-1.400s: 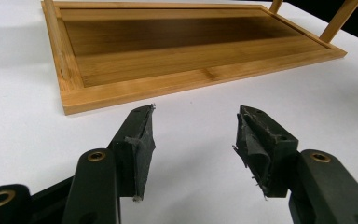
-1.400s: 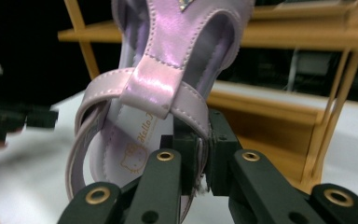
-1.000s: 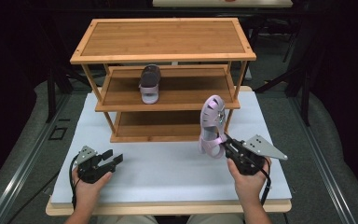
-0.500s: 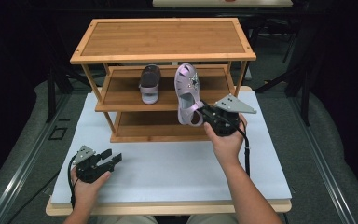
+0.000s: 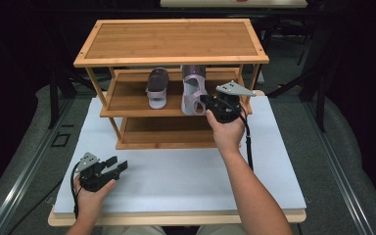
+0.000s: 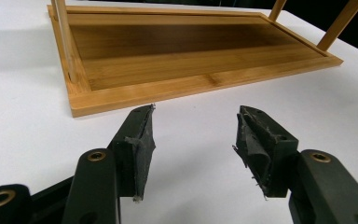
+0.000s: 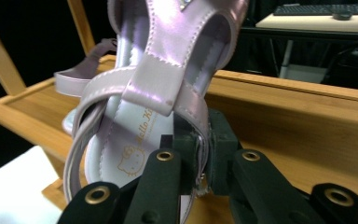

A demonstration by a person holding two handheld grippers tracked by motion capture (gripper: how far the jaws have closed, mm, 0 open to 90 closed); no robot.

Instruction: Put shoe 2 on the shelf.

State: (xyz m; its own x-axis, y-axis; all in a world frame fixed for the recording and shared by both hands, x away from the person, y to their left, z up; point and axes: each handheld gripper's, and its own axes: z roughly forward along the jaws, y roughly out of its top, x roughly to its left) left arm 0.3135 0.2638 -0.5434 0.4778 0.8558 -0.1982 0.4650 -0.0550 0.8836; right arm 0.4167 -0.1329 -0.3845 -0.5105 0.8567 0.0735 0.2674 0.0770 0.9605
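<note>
The right gripper is clamped on the glossy lilac strappy sandal's rim, over the bamboo rack's middle shelf; light, slippery, likely flexible. At seven o'clock, the left gripper gapes, empty.

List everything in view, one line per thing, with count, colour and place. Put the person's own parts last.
Shoe rack: one, light wood, three shelves, on the far half of the table.
Sandal on shelf: one, purple, middle shelf, left of the held one.
Held sandal: one, pale pink-purple, at the middle shelf, gripped at its rear edge.
Table: one, white top with a wooden edge.
Right gripper: one, black, jaws shut on the held sandal.
Left gripper: one, black, jaws open, low over the table's near left.
</note>
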